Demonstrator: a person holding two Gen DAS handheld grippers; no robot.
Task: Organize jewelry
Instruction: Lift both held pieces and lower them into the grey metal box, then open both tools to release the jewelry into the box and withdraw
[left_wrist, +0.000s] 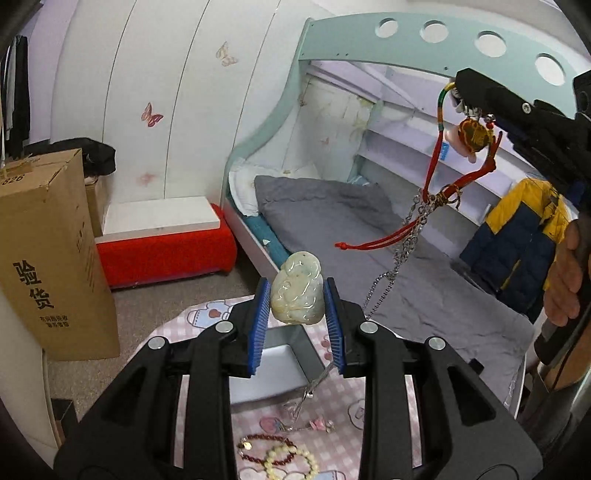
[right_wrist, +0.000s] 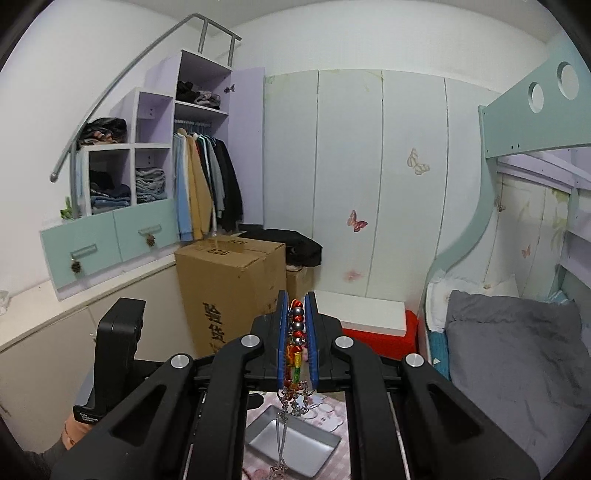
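My left gripper (left_wrist: 297, 301) is shut on a pale carved jade pendant (left_wrist: 296, 293) and holds it above a grey metal tray (left_wrist: 269, 373) on a pink patterned table. My right gripper (right_wrist: 296, 334) is shut on a red cord necklace with coloured beads (right_wrist: 296, 325); in the left wrist view it hangs at the upper right with an amber pendant (left_wrist: 472, 136), red cords and a silver chain (left_wrist: 400, 251) trailing down toward the tray. The tray also shows below my right gripper (right_wrist: 310, 448).
Bead bracelets (left_wrist: 280, 456) and a small pink trinket (left_wrist: 321, 424) lie on the table cloth near the tray. A cardboard box (left_wrist: 48, 254), a red bench (left_wrist: 166, 251) and a bed with grey bedding (left_wrist: 369, 229) surround the table.
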